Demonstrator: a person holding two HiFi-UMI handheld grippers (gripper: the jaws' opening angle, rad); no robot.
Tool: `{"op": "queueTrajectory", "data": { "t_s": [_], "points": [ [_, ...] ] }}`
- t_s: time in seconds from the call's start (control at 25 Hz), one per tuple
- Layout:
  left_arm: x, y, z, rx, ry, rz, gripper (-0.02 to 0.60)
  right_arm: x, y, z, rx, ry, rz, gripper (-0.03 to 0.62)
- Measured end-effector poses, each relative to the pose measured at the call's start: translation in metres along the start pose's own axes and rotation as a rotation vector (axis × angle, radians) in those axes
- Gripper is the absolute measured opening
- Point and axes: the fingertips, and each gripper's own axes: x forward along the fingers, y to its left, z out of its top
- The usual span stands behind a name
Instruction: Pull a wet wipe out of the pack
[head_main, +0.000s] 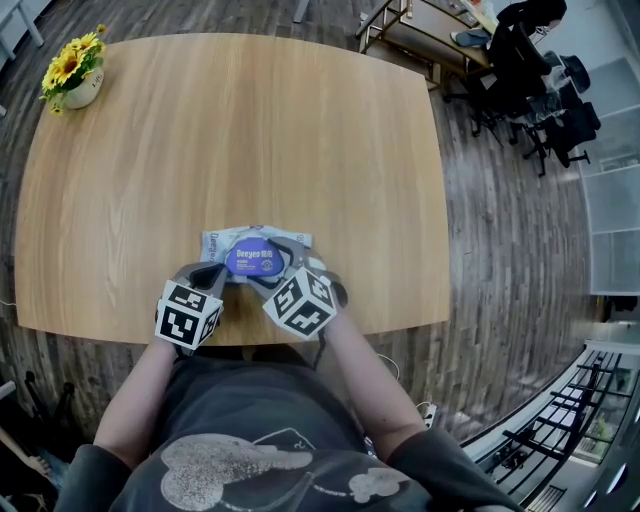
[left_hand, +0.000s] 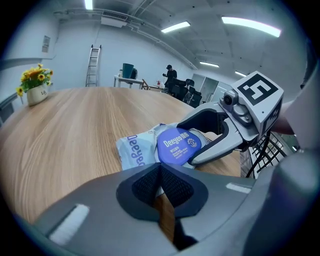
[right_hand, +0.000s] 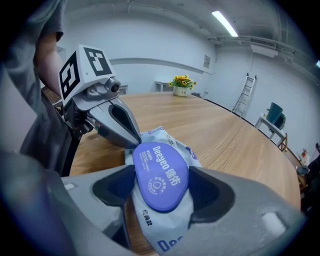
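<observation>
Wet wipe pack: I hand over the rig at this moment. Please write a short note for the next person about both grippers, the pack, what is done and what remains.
Left gripper: shut, tips at the edge of the wet wipe pack; whether it pinches the wrapper is not clear.
Right gripper: open, one jaw on each side of the pack's blue lid, not gripping.
Pack: lies flat on the wooden table, close to the person's edge; the lid is closed.
Done: both grippers are at the pack.
Left to do: open the lid and pull one wipe out; no wipe shows yet.
</observation>
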Motion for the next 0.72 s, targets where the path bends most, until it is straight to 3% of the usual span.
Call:
{"op": "queueTrajectory", "data": {
  "t_s": [0.72],
  "points": [
    [0.0006, 0.0006, -0.0022, -0.035, 0.002, 0.005, 0.017, 0.001, -0.0029, -0.0017, 0.047, -0.04, 0.116, 0.31]
  ]
}}
